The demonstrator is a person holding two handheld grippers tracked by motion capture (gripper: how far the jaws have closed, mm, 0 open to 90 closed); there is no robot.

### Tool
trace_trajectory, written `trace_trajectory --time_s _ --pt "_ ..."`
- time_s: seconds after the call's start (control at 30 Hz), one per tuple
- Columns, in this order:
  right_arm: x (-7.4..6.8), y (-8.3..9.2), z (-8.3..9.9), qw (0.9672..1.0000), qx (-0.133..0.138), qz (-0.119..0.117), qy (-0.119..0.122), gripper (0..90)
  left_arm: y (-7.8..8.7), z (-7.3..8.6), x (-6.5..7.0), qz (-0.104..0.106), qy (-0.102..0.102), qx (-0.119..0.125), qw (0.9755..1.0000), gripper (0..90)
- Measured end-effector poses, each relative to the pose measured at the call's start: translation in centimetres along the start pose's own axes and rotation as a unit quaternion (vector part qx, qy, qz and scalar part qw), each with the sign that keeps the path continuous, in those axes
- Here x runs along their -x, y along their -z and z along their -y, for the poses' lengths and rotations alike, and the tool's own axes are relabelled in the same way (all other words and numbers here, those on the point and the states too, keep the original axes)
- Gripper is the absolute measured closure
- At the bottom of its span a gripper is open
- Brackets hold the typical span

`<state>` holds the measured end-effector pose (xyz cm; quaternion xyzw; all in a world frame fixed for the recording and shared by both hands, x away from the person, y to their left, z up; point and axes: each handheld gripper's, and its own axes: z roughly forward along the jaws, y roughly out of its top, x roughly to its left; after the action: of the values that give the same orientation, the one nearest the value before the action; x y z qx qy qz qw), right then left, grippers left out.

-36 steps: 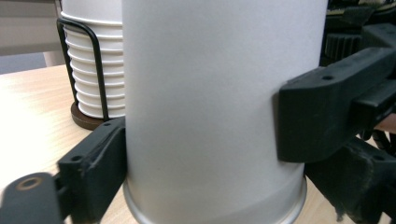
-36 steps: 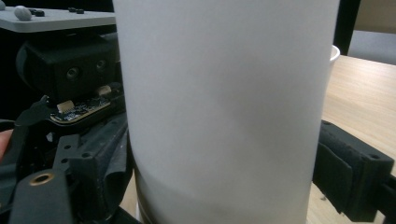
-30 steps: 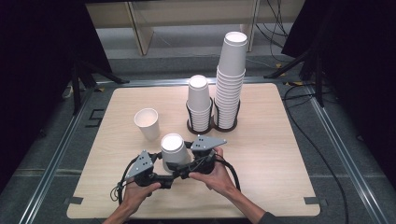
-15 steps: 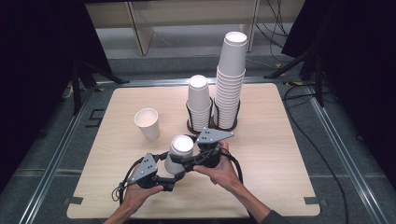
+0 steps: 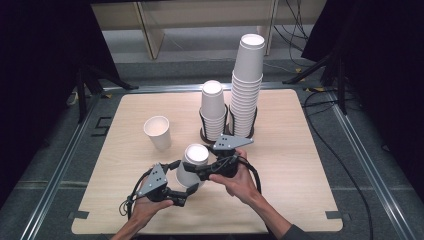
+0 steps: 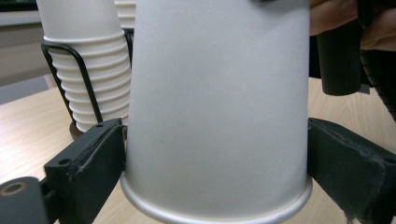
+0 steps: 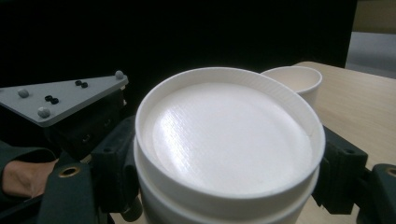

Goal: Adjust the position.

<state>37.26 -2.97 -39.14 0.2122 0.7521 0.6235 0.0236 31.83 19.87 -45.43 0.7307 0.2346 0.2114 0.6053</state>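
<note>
A light wooden tabletop (image 5: 300, 150) with rounded corners sits inside a metal frame above grey flooring. Near its far middle a black wire holder (image 5: 227, 131) stands directly on the wood, carrying two stacks of white paper cups placed upside down: a short stack (image 5: 213, 107) on the left and a tall stack (image 5: 247, 85) just beside it on the right. To the left of the holder, well apart from it, a single white paper cup (image 5: 158, 132) stands upright on the bare wood with its mouth open to the camera.
</note>
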Motion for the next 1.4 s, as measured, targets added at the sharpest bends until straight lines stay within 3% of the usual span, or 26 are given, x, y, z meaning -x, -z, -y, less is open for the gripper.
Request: trace_trajectory --time_s 0.03,0.1,0.13,0.17,0.2,0.23,0.27,0.37,0.47,0.63,0.8,0.9,0.93,1.07,1.1,1.17,1.2,1.23,1.33,1.37,1.4 --pt "-0.1 0.1 0.0 0.9998 0.005 -0.007 -0.018 24.4 0.0 0.0 0.0 0.001 0.005 0.007 1.0000 6.2" --pt "0.0 0.2 -0.1 0.9999 0.011 -0.002 -0.011 24.4 -0.1 0.1 0.0 0.006 0.005 0.025 0.9997 6.1" --pt "-0.1 0.1 -0.1 0.9997 0.014 -0.008 -0.019 24.5 0.0 0.0 0.0 0.002 0.003 0.014 0.9999 5.9" --pt "0.0 0.1 -0.2 0.9998 0.019 -0.001 -0.006 24.5 0.0 0.0 0.0 0.003 0.005 0.019 0.9998 5.4" --pt "-0.4 0.2 -0.2 0.9994 0.011 -0.007 -0.031 24.6 -0.2 0.1 0.0 0.004 0.010 0.026 0.9996 4.5" --pt "-0.3 0.1 -0.1 0.9997 0.013 -0.005 -0.022 24.6 -0.1 0.0 0.0 -0.004 0.009 0.013 0.9999 3.5" --pt "-0.4 0.1 -0.1 0.9993 0.018 -0.007 -0.031 24.6 -0.1 0.1 0.0 -0.007 0.014 0.012 0.9998 2.8" --pt "-0.3 -0.2 -0.2 0.9993 0.036 -0.007 -0.007 24.7 -0.3 0.2 0.0 -0.008 0.017 0.009 0.9998 0.5" --pt "-0.9 -0.1 -0.4 0.9994 0.021 -0.013 -0.023 24.7 -0.3 0.2 0.1 -0.004 0.017 0.021 0.9996 0.0" --pt "-0.9 -0.2 -0.4 0.9996 0.025 -0.010 -0.008 24.6 0.0 0.1 0.1 -0.003 0.016 0.014 0.9998 2.7" --pt "-0.7 -0.1 -0.3 0.9990 0.025 -0.022 -0.030 23.8 0.2 -0.2 -0.1 -0.006 0.008 0.006 0.9999 8.8" --pt "-0.7 0.0 -0.4 0.9994 0.006 -0.021 -0.026 22.8 0.2 -0.2 -0.1 -0.007 -0.001 -0.007 1.0000 11.5" --pt "-0.4 0.0 -0.4 0.9997 0.010 -0.020 -0.008 22.4 0.1 -0.2 -0.1 -0.003 -0.001 0.001 1.0000 12.3" --pt "-0.4 0.3 -0.7 0.9994 -0.016 -0.030 -0.012 20.9 0.4 -0.4 0.0 -0.007 -0.031 -0.028 0.9991 13.7" --pt "-0.4 0.4 -0.8 0.9994 -0.021 -0.029 -0.004 19.8 0.3 -0.3 0.0 -0.003 -0.030 -0.027 0.9992 13.9" --pt "-0.4 0.7 -1.2 0.9993 -0.030 -0.017 0.014 18.7 0.4 -0.3 -0.1 -0.007 -0.041 -0.049 0.9979 14.1" --pt "-0.3 0.9 -1.4 0.9989 -0.041 -0.012 0.022 18.6 0.3 -0.1 -0.1 -0.005 -0.039 -0.045 0.9982 14.1" --pt "-0.4 1.0 -1.5 0.9987 -0.046 -0.009 0.022 18.5 0.4 -0.2 -0.1 -0.010 -0.043 -0.059 0.9973 14.1" --pt "-0.2 1.5 -1.7 0.9962 -0.077 0.000 0.041 17.1 0.6 -0.2 -0.2 -0.009 -0.052 -0.068 0.9963 14.1" --pt "-0.2 1.7 -1.7 0.9956 -0.086 -0.004 0.037 17.1 0.5 -0.1 -0.2 -0.007 -0.052 -0.059 0.9969 14.2" --pt "-0.1 1.8 -1.7 0.9948 -0.096 -0.007 0.035 17.0 0.7 -0.2 -0.2 -0.008 -0.056 -0.074 0.9957 14.1"
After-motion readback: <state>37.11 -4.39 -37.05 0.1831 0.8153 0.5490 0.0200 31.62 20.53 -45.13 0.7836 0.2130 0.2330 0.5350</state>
